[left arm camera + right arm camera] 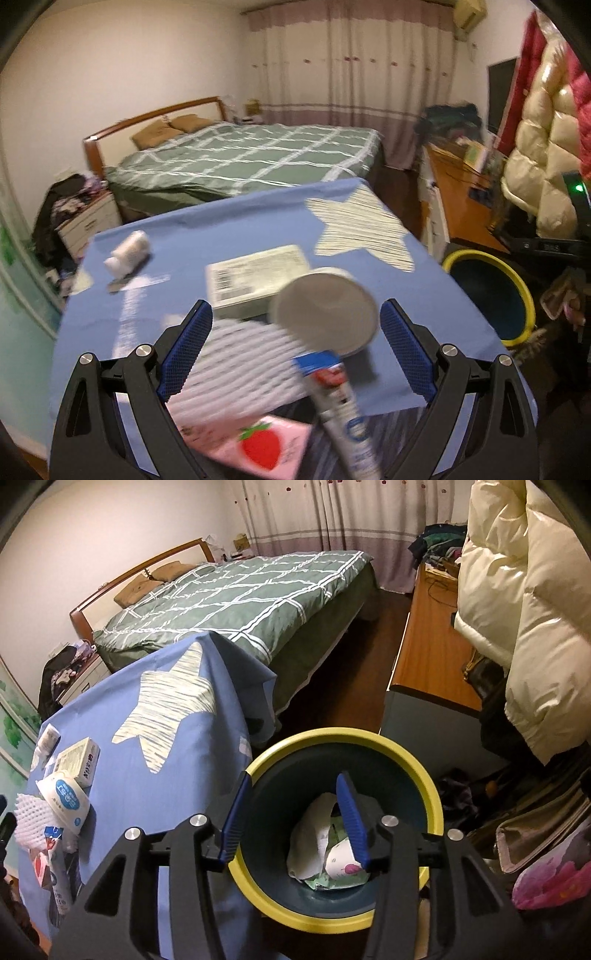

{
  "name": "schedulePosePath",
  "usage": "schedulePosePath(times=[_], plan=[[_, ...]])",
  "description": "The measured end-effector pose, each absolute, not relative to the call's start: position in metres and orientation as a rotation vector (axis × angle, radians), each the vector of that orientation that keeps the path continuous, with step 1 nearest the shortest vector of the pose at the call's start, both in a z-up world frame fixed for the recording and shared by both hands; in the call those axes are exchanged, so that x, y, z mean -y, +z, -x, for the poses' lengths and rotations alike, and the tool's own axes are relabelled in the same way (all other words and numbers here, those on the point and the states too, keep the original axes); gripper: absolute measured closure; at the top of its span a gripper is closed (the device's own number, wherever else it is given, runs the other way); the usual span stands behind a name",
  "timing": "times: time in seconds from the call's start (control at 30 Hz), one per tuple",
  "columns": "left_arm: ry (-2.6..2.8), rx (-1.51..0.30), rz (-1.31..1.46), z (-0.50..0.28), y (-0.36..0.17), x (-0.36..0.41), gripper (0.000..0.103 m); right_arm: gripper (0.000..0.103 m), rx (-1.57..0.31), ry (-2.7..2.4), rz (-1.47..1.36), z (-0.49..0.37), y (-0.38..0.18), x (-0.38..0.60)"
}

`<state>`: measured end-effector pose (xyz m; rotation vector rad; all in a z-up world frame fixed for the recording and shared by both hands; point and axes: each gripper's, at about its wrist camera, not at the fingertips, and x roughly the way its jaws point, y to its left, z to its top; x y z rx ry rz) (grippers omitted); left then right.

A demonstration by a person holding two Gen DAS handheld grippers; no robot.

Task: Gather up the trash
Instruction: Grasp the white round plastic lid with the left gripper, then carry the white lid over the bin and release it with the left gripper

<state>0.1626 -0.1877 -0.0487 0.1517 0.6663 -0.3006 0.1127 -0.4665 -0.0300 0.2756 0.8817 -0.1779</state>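
Left gripper [295,347]: jaws spread wide, nothing between the pads, hovering low over the blue star cloth [110,314] that covers the table.

Nearest trash: a round paper cup [325,314] lying on its side, its open mouth facing the camera at about 1 o'clock from the jaw gap, just inside the right pad.

Cup's long axis: running away from the camera toward 12 o'clock, so the jaws would close across its round body.

Other litter: a tube [343,410] at 5 o'clock, pointing roughly 11 to 5; a pink strawberry carton [258,446] at 6 o'clock; a flat white box [255,280] at 11 o'clock behind the cup; a small white roll [129,251] far out at 10 o'clock.

Right gripper [291,819]: jaws part-open and empty, poised right over the yellow-rimmed bin [406,753].

Bin contents: crumpled wrappers [321,856] already lying at the bottom.

Bin from the left gripper: off the table edge at 3 o'clock.

Nearer hand: the left, by my reading; the cup is its pick.
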Motion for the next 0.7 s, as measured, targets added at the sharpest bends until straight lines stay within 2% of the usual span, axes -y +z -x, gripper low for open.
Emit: schedulePosePath(times=[0.07,0.57,0.7], plan=[[-0.339,-0.682,-0.167,-0.171,-0.053,0.201,0.009,0.057,-0.884,-0.175,-0.28,-0.113,-0.032,0.467],[-0.381,-0.821,-0.241,-0.222,-0.092,0.23,0.009,0.053,-0.908,-0.146,-0.312,-0.116,-0.045,0.474],[-0.383,-0.827,-0.258,-0.224,-0.096,0.23,0.014,0.053,-0.909,-0.139,-0.316,-0.116,-0.046,0.473]])
